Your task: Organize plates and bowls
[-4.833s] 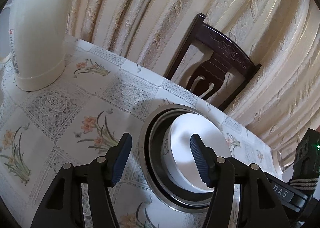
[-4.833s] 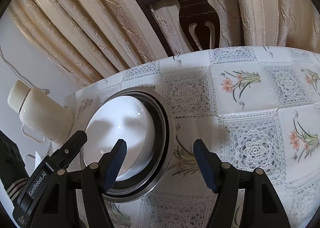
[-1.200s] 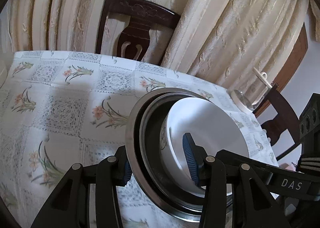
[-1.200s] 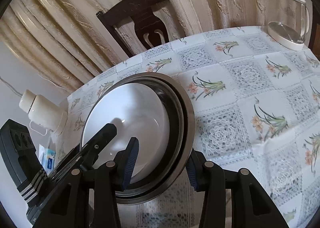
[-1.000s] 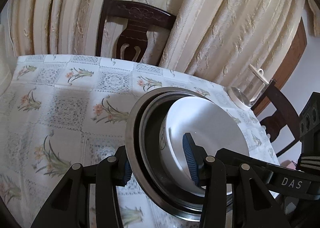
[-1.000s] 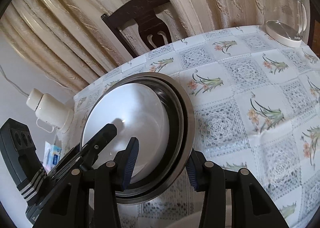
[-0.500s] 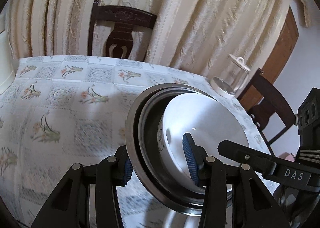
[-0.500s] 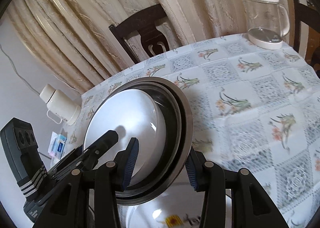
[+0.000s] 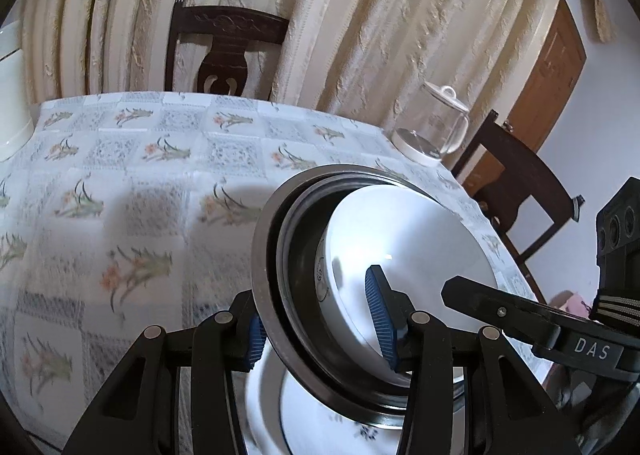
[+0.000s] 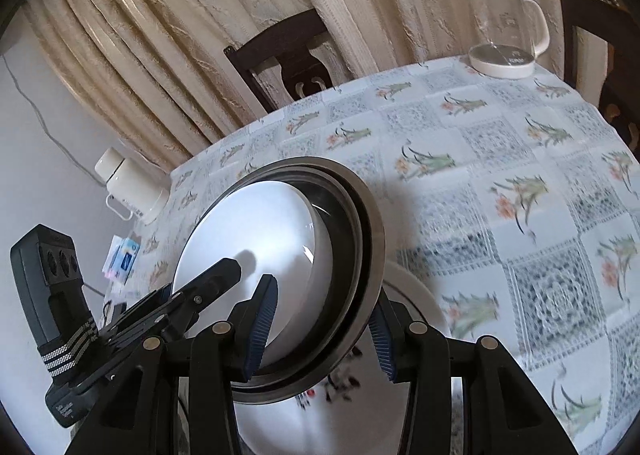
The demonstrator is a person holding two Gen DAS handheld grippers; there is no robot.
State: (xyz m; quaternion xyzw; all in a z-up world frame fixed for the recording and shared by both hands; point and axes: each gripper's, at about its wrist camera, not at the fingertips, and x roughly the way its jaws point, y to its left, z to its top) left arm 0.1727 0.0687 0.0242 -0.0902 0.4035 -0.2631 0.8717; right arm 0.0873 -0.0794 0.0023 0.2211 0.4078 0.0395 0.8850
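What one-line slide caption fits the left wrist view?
Left gripper clamps nested metal bowls holding a white bowl above a plate.

Metal bowl (image 9: 266,255): brushed grey rim, dark glossy inner wall. White bowl (image 9: 404,235) nested inside: glazed ceramic by its look, smooth, with a small bright highlight. Plate (image 10: 416,295) below: glossy white, printed motif. Left tool (image 9: 320,325) and right tool (image 10: 320,323): matt black plastic arms, metal rivets, ribbed blue pads (image 9: 378,313). Counter (image 9: 120,183): covered in a smooth, faintly sheened cloth printed with flowers and lace squares. Curtain (image 9: 360,15): cream woven fabric, rough raised pattern. Chair (image 9: 224,43): dark polished carved wood. Jug (image 10: 506,23): clear glass, white plastic lid and base. Flask (image 10: 128,183): smooth cream finish.
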